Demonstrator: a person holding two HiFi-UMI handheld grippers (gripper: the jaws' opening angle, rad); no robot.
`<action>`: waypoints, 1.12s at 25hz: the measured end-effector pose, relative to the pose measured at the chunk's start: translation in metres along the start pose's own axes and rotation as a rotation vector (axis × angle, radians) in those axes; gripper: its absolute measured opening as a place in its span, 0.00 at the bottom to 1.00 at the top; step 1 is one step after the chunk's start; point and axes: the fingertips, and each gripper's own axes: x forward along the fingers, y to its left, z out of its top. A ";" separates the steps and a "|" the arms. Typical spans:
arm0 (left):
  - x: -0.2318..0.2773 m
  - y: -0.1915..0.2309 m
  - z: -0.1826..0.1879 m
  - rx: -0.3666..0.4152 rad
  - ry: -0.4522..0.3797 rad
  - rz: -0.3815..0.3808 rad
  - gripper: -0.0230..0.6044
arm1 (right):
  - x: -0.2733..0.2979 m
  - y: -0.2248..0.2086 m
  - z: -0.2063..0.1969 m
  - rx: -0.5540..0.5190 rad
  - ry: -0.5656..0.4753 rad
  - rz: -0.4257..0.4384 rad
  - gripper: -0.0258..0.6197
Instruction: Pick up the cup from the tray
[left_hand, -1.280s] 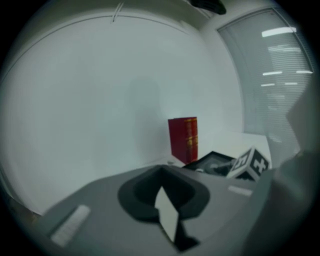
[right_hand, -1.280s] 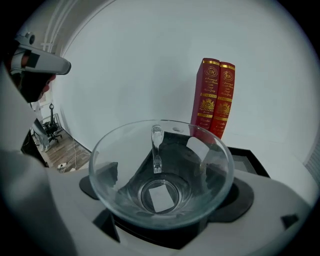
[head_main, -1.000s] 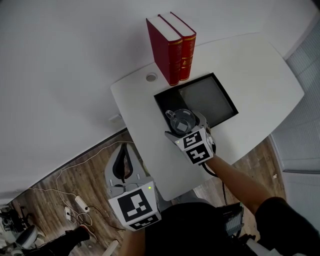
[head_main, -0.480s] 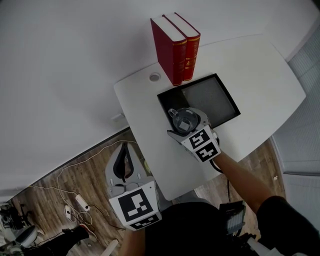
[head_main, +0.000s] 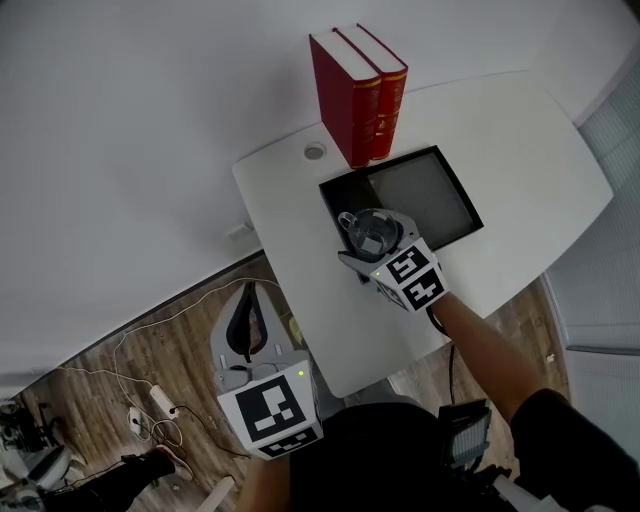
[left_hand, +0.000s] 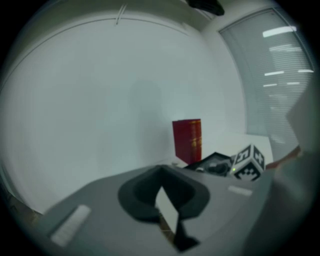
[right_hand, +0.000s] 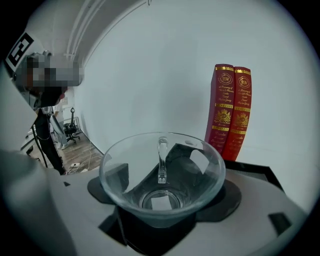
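Sitting upright at the near end of the black tray (head_main: 425, 190), the clear glass cup (head_main: 370, 230) had its open mouth up and its handle (right_hand: 162, 159) on the side away from you. Your right claw (right_hand: 158, 168) was around it: the jaws had just been closing with the cup between them, and they now pinched its lower wall from both sides, one pad showing through the glass at each side of the bowl. Your right forearm (head_main: 480, 350) reached in over the near edge of the white table (head_main: 520, 140), with the marker cube (head_main: 412, 280) just behind the cup. The rest of the tray lay bare beyond it. Two red books with gold print (head_main: 362, 92) stood upright side by side just past the tray's far corner, close to the wall, and a small round hole (head_main: 315, 151) showed in the table beside them. Your left claw (left_hand: 162, 200) was held low and well apart from the tray, off the table's near side and above the wooden floor (head_main: 150, 350), its jaws pressed together with nothing between them. Cables and a power strip (head_main: 150, 405) lay on that floor.
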 end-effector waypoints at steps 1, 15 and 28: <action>0.000 0.000 0.000 -0.001 -0.001 0.000 0.04 | 0.001 -0.003 0.000 -0.003 0.000 -0.018 0.72; 0.005 0.005 0.000 0.000 -0.001 0.000 0.04 | -0.004 -0.015 0.010 0.070 -0.092 -0.041 0.68; 0.013 -0.005 0.010 0.011 -0.018 -0.026 0.04 | -0.041 -0.037 0.052 0.170 -0.212 -0.065 0.68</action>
